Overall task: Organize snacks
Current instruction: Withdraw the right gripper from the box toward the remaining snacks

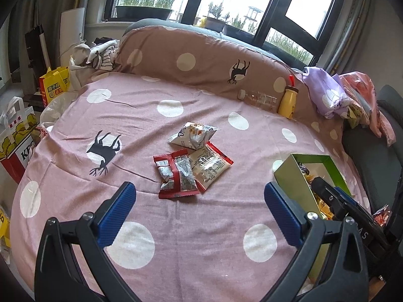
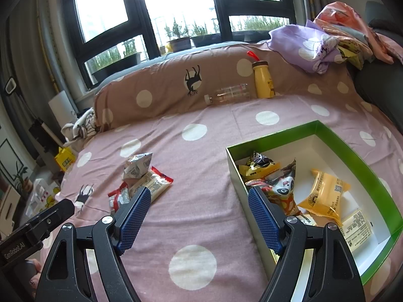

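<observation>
A pink dotted bedsheet (image 1: 191, 226) is spreading under everything, and the green box (image 2: 352, 151) is sitting open on it at the right, already holding several packets, among them a yellow packet (image 2: 325, 193). Three loose snack packets are lying together mid-bed, well apart from the box: a red packet (image 1: 176, 178) overlapping a beige packet (image 1: 209, 168), with a white pyramid bag (image 1: 194, 136) just behind. They are looking light, crinkly and slippery, likely puffed with air, so pinching a flat sealed edge seems safest. The left gripper (image 1: 199, 206) and right gripper (image 2: 199, 216) are both hovering spread wide, holding nothing
</observation>
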The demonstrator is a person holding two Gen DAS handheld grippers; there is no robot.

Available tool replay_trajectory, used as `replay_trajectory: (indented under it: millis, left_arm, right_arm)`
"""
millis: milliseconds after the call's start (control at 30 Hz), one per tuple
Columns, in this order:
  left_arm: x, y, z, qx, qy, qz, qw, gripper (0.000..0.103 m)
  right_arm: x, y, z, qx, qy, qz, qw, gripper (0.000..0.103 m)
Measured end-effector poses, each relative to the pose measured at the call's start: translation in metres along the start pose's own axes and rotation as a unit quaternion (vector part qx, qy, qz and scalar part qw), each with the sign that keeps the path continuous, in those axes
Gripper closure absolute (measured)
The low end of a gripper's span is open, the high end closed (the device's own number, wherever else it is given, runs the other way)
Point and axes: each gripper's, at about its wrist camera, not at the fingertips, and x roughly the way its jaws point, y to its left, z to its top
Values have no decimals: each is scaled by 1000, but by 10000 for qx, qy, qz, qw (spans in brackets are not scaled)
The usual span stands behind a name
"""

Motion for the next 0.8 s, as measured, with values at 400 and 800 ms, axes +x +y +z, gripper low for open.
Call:
replay_trajectory:
  millis: [400, 800]
  left_arm:
    - [0, 8, 2, -195, 9, -95, 9998, 1]
    - [3, 17, 7, -346, 68, -61, 9994, 1]
  right_arm:
    - [2, 7, -1, -136, -2, 11, 9999, 23]
    - [4, 16, -1, -225, 90, 64, 9997, 23]
